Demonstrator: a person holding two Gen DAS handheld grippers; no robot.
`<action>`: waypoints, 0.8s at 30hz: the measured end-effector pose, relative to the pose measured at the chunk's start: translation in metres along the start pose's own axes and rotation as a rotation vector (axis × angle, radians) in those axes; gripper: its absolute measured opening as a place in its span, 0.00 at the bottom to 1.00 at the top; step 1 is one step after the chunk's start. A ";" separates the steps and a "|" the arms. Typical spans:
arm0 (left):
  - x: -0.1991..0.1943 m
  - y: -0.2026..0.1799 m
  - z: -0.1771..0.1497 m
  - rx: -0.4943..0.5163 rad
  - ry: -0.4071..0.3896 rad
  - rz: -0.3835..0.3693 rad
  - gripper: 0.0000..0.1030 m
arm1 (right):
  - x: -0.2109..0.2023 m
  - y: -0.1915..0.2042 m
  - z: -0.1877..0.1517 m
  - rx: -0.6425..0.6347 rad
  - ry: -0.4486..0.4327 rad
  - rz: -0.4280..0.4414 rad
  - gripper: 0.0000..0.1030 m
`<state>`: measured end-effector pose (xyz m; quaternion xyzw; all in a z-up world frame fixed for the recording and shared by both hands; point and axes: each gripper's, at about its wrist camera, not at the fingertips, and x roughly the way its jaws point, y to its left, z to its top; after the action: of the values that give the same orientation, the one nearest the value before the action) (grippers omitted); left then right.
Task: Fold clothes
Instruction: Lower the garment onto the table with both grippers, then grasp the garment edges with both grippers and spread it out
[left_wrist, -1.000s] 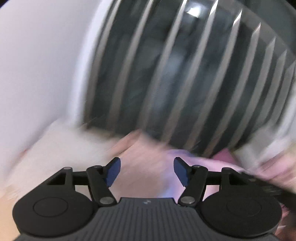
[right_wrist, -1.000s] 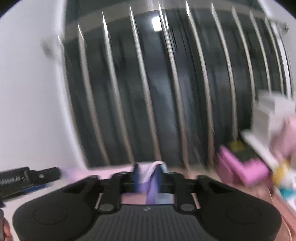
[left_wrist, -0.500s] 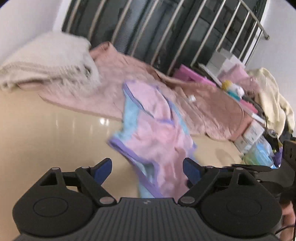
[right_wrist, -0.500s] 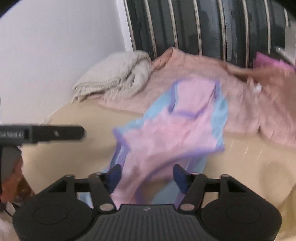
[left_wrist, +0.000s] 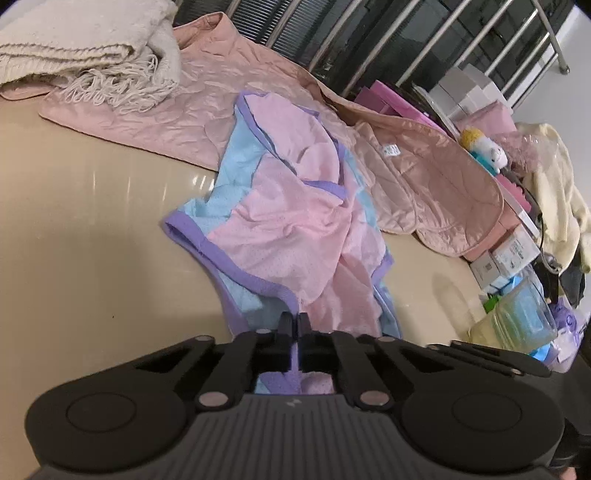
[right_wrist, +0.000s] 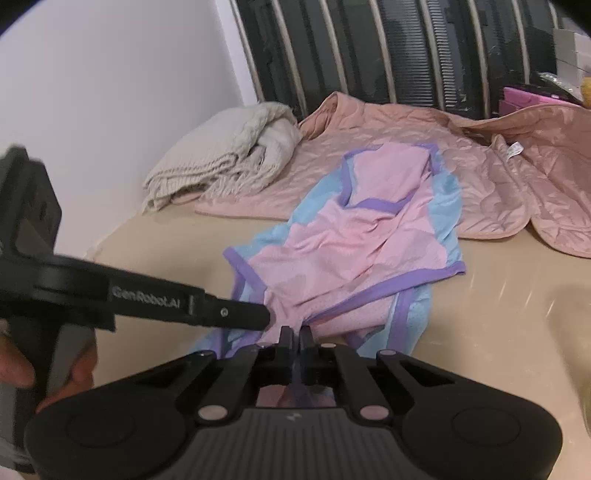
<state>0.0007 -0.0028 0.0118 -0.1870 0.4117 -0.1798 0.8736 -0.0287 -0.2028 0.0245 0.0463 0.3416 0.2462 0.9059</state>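
Observation:
A pink and light-blue mesh top with purple trim (left_wrist: 295, 221) lies crumpled on the beige table (left_wrist: 92, 240), its far end resting on a pink quilted jacket (left_wrist: 207, 110). My left gripper (left_wrist: 294, 321) is shut on the top's near edge. In the right wrist view the top (right_wrist: 354, 240) lies ahead. My right gripper (right_wrist: 295, 334) is shut on its near edge, right beside the left gripper (right_wrist: 264, 317), which reaches in from the left.
A folded cream knitted blanket (left_wrist: 81, 48) sits at the back left on the quilted jacket (right_wrist: 480, 162). Boxes, a plush toy (left_wrist: 484, 147) and a plastic bag (left_wrist: 524, 314) crowd the right side. A dark railing (right_wrist: 406, 48) and white wall stand behind.
Both grippers swung down from facing the railing, opened over the top, and have now closed on its near edge. The top now lies on the table.

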 end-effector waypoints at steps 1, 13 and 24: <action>-0.001 0.002 0.002 -0.015 -0.011 -0.015 0.01 | -0.002 -0.001 0.002 0.008 -0.007 0.006 0.02; -0.018 0.016 0.093 -0.189 -0.344 -0.016 0.29 | 0.006 -0.016 0.091 -0.023 -0.219 -0.130 0.06; -0.055 0.009 -0.023 0.189 -0.151 0.097 0.55 | -0.038 0.013 -0.001 -0.309 -0.119 0.019 0.34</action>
<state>-0.0488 0.0271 0.0298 -0.0966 0.3345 -0.1608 0.9235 -0.0594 -0.2097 0.0503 -0.0759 0.2448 0.3013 0.9185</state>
